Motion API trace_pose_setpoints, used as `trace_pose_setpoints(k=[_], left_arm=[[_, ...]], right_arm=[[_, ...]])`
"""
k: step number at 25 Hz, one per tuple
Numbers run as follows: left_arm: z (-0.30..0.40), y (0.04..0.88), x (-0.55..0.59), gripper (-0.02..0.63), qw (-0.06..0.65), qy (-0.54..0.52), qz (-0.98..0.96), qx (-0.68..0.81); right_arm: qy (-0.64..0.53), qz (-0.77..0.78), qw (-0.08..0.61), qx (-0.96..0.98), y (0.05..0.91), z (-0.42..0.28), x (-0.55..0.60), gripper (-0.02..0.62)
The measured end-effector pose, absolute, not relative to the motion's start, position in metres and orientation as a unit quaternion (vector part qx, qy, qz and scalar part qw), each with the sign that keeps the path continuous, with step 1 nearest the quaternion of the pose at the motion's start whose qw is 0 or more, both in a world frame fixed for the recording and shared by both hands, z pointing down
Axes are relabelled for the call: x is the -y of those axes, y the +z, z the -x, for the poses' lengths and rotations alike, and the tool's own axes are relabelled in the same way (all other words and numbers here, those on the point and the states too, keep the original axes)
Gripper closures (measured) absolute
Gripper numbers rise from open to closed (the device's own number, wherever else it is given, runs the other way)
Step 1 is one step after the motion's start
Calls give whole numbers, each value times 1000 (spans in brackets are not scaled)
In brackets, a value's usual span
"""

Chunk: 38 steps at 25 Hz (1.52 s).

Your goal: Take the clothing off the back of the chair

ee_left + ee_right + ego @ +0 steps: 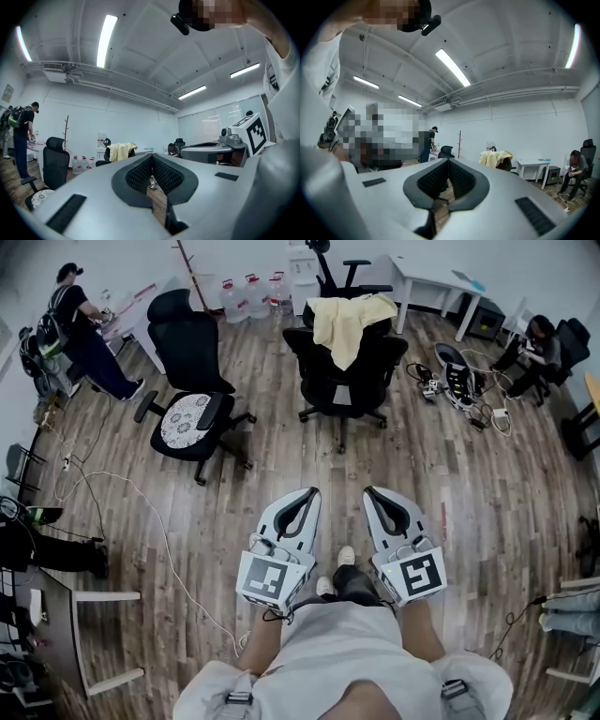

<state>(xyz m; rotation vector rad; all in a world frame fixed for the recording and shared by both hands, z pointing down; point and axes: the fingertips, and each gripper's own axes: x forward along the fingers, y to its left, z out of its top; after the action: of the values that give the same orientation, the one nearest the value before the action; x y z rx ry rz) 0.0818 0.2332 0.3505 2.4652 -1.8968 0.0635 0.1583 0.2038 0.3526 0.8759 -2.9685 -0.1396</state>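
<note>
clothing [349,322], pale yellow, hangs over the back of a black chair [342,381]. the chair stands on the wood floor [281,456] toward its far edge, and a fold of the cloth falls down the front of the backrest. left claw [306,495] and right claw [373,493] are held side by side and level, pointing toward that chair and well apart from it. both claws are pinched fully together with nothing between the pads. a second black chair [192,371] with a patterned seat stands to the left of the first. water bottles [251,294] line the far wall, and a white worktop [433,282] sits near the floor's far right corner.
</note>
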Motion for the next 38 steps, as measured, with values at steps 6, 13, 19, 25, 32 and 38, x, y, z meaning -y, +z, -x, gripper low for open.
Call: trace_pose_setpoints(k=[6, 13, 19, 25, 32, 38], left_arm=[[-75, 353, -201, 588, 19, 20, -788, 616], [-68, 351, -165, 588, 17, 26, -783, 622], [-63, 356, -136, 588, 15, 27, -777, 628], [-61, 353, -112, 588, 12, 28, -773, 634], [-51, 352, -101, 588, 8, 31, -759, 651], [-45, 350, -92, 588, 11, 32, -753, 657]], right_arm=[[-41, -276, 23, 960, 357, -152, -171, 574], [-38, -268, 26, 962, 359, -143, -132, 574], [-38, -261, 26, 964, 364, -139, -101, 574], [-38, -254, 26, 966, 362, -136, -77, 574], [-38, -234, 21, 971, 363, -127, -63, 574], [-33, -226, 16, 973, 360, -119, -53, 574]])
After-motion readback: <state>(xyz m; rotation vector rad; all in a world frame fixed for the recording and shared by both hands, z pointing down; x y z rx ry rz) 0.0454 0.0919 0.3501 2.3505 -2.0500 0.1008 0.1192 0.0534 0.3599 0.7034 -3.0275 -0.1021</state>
